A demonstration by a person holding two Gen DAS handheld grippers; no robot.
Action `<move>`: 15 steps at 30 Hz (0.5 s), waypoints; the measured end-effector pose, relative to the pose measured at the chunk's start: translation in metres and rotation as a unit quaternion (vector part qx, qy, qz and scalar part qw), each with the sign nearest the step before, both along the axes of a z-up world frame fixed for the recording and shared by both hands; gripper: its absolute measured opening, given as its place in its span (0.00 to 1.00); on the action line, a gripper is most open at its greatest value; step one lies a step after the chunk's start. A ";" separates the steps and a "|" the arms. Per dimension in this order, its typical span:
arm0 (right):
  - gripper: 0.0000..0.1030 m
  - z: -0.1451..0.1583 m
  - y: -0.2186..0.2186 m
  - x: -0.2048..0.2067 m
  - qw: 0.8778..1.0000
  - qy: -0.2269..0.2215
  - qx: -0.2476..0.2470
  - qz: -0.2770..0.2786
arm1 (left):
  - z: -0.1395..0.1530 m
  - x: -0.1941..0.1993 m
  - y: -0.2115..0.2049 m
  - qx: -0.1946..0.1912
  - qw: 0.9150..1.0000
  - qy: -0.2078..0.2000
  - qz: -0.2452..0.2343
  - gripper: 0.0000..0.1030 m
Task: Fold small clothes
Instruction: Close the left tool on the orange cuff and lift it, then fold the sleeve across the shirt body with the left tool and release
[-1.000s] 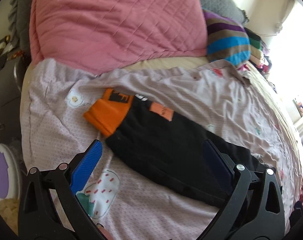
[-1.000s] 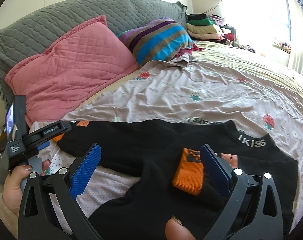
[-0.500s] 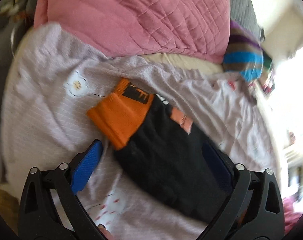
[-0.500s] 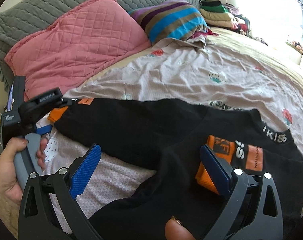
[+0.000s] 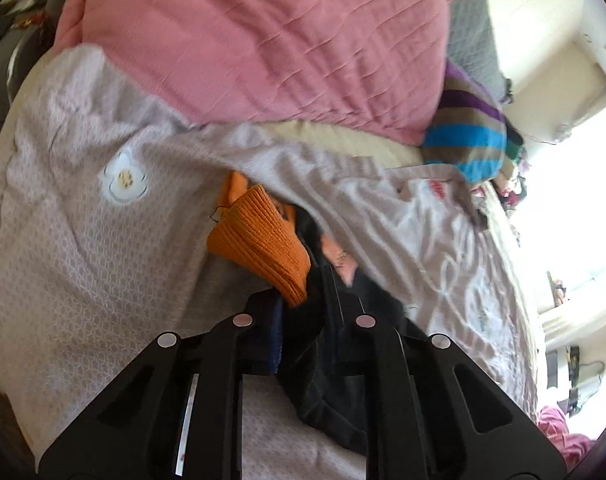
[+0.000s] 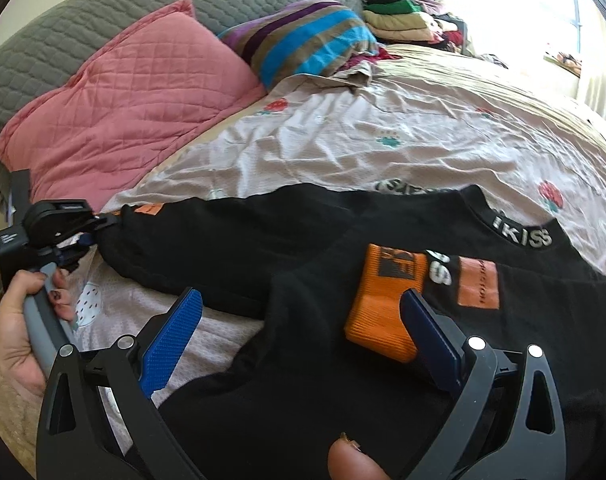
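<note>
One sleeve folded in, one still stretched out across the bed.
Your right tongs [image 6: 299, 336] stand apart over the black sweater [image 6: 263, 248] on the bed sheet [image 6: 383, 140]; your left tongs [image 5: 303, 316] are clamped on its outstretched sleeve [image 6: 207, 240]. Beyond, the pink pillow [image 6: 135, 96] and striped pillow [image 6: 303, 44] sit clear.

Motion blur smears the pink pillow [image 5: 263, 40] and bedsheet [image 5: 83, 260], while the black sweater [image 6: 287, 240] runs off the right wrist view's lower edge.
</note>
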State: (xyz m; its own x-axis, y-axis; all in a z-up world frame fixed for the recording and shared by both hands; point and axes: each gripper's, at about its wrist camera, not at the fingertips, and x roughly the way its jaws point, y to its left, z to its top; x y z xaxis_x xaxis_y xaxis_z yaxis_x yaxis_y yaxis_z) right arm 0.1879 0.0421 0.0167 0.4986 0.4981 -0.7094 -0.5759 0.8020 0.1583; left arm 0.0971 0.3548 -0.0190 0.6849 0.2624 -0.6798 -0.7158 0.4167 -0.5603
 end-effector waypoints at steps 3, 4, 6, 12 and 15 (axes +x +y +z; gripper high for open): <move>0.96 -0.001 -0.012 0.000 1.000 0.002 0.000 -0.013 | 0.009 -0.002 -0.005 0.011 1.000 -0.017 -0.013 0.09; 0.96 0.000 -0.016 0.000 1.000 0.003 0.002 -0.017 | 0.013 -0.002 -0.008 0.017 0.999 -0.023 -0.021 0.09; 0.96 -0.001 -0.026 0.000 1.000 0.005 0.009 -0.028 | 0.020 -0.003 -0.014 0.028 0.999 -0.034 -0.033 0.09; 0.96 -0.004 -0.049 0.001 0.998 0.020 0.017 -0.060 | 0.030 -0.003 -0.031 0.044 0.996 -0.054 -0.062 0.09; 0.96 -0.004 -0.062 0.000 0.997 0.020 0.018 -0.074 | 0.036 -0.005 -0.038 0.056 0.993 -0.068 -0.074 0.08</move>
State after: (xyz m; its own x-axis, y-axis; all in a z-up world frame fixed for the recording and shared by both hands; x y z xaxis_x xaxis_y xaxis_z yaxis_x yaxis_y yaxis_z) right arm 0.1879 -0.0203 0.0128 0.5404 0.4465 -0.7132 -0.4439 0.8713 0.2092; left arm 0.0923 0.3169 0.0171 0.8050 0.2214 -0.5505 -0.5633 0.5766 -0.5918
